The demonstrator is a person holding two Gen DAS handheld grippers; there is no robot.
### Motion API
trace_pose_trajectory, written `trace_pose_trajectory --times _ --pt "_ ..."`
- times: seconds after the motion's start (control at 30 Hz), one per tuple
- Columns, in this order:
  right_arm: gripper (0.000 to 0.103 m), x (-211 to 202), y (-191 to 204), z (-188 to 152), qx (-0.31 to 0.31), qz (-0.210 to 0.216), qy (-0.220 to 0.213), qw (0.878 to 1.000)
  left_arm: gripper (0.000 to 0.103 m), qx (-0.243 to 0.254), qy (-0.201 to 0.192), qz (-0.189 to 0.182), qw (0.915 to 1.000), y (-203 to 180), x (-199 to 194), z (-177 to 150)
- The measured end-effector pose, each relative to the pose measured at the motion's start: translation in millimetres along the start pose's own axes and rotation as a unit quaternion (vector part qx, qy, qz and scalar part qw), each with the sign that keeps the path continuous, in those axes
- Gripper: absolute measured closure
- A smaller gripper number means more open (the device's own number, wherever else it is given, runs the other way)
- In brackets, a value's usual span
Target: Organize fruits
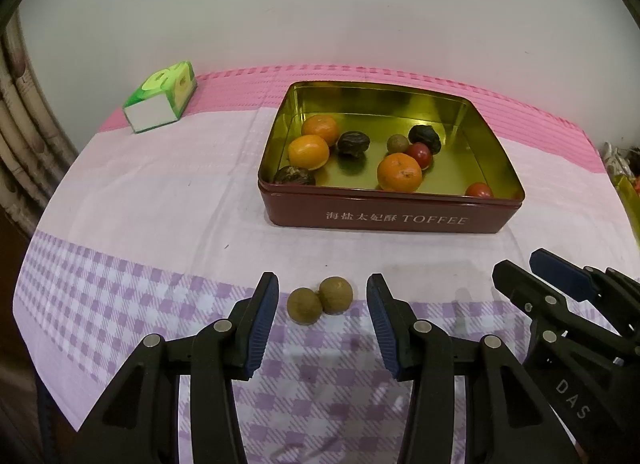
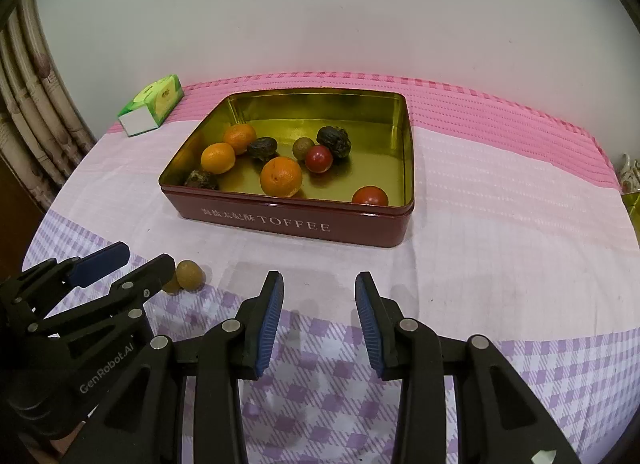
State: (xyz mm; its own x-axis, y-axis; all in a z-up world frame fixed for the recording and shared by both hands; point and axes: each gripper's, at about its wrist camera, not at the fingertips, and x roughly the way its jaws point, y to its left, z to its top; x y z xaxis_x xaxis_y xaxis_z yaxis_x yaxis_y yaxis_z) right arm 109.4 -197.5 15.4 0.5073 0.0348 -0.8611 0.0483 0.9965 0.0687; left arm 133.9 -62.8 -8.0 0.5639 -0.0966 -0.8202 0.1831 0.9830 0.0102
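Green tissue pack (image 1: 161,98) far left of red toffee tin (image 1: 390,218). Two brownish longans (image 1: 320,300), touching, on checked cloth (image 1: 120,284) before the tin, between left gripper (image 1: 322,316)'s parted, empty jaws. Right gripper (image 2: 319,320) likewise parted, empty.

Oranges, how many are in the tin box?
3. Two oranges sit touching near the left wall of the tin box, and a third orange lies nearer the front, about mid-box. None seems hidden.

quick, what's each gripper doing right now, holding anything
left tongs: open, empty, two small brown fruits on the cloth between the fingers, untouched
right tongs: open, empty
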Motion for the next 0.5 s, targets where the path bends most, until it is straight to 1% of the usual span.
trace_pose_trajectory --times 0.5 --pt "0.067 -1.7 1.5 0.5 -0.003 0.000 -0.002 1.000 0.056 0.002 -0.002 -0.003 1.0000 -0.5 -2.4 1.3"
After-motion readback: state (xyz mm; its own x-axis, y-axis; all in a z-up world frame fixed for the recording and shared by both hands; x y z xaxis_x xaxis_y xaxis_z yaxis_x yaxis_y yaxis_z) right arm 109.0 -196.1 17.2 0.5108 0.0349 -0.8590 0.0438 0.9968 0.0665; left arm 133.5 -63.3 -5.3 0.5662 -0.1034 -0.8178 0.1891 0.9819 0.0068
